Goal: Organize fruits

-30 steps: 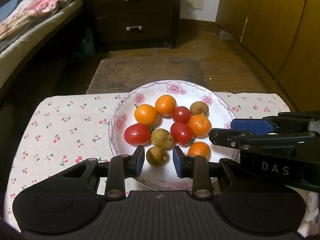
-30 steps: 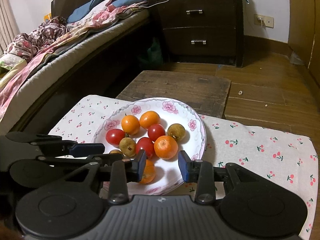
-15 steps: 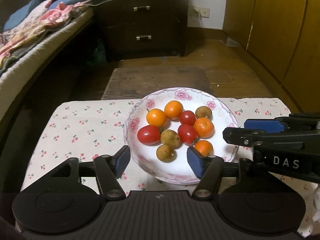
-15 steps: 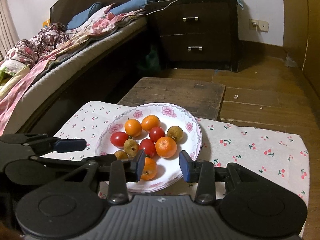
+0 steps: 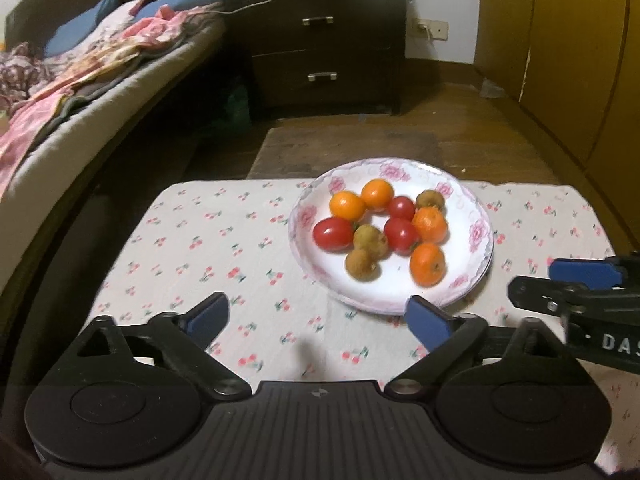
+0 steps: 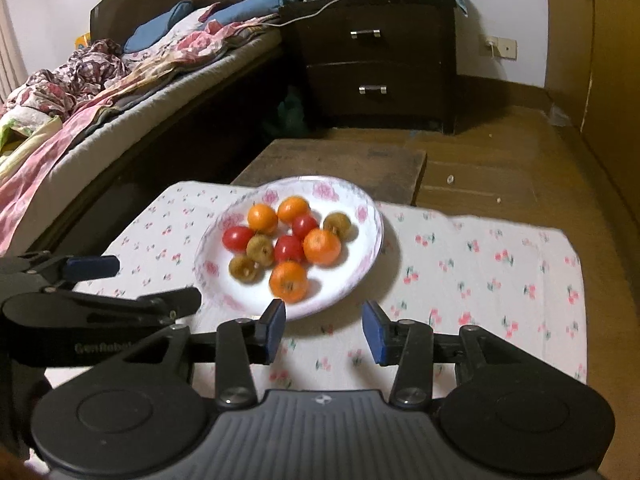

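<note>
Left gripper (image 5: pixel 318 319) spreads wide, empty; right gripper (image 6: pixel 324 328) opens partway, empty too. All the fruit sits on the plate (image 6: pixel 372 216), just ahead, up-left of the right jaws, which look nearer, by the orange (image 6: pixel 289 282).

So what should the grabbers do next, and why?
Probably nothing more than pulling away: all ten fruits sit on the white flowered plate, and both the left gripper and the right gripper have just been opening, with nothing between their jaws.
</note>
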The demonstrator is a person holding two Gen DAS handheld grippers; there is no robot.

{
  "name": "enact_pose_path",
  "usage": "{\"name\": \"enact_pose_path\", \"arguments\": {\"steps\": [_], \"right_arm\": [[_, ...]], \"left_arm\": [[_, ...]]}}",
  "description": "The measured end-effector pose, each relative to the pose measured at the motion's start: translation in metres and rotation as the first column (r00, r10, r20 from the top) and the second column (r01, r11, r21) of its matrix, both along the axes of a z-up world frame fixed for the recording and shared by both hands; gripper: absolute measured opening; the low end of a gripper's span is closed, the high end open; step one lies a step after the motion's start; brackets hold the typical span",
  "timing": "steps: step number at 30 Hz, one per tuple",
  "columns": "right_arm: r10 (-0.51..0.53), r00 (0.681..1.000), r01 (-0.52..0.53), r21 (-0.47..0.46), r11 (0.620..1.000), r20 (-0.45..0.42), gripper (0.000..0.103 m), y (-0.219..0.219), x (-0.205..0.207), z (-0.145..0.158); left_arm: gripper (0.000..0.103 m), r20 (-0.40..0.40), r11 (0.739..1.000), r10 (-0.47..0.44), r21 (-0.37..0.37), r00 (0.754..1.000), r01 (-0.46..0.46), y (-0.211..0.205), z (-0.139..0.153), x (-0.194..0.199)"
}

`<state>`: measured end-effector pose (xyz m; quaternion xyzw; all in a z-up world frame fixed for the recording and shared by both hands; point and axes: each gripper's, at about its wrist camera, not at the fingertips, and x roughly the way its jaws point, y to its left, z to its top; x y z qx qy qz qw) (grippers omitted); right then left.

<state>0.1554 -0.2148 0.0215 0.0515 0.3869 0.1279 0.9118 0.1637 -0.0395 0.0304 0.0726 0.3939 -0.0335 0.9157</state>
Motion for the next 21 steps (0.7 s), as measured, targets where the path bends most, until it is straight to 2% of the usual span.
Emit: {"name": "enact_pose_path", "arguments": {"steps": [4,6,10,15,21], "right_arm": [[-0.004,1.000,0.004,0.003,1.000,-0.007,0.057,0.002,-0.021,-0.001],[-0.005,1.000,0.005,0.010,1.000,-0.010,0.057,0.002,-0.031,-0.001],[-0.012,1.000,0.012,0.031,0.999,-0.022,0.057,0.002,-0.052,-0.002],[-0.011,0.999,0.013,0.042,0.999,-0.036,0.057,0.004,-0.078,-0.002],[-0.001,0.997,0.003,0.022,1.000,-0.072,0.058,0.009,-0.102,-0.010]], "left_arm": [[0.103,0.014,0.998,0.008,0.064,1.000,-0.009,0.000,0.001,-0.019],[0.103,0.013,0.998,0.008,0.068,1.000,-0.009,0.001,0.002,-0.029],[0.103,-0.008,0.999,0.010,0.032,1.000,-0.010,0.003,0.000,-0.047],[0.103,-0.047,1.000,0.011,0.028,0.999,-0.010,0.005,-0.006,-0.069],[0.103,-0.091,0.998,0.026,-0.050,0.995,-0.031,0.015,-0.010,-0.090]]}}
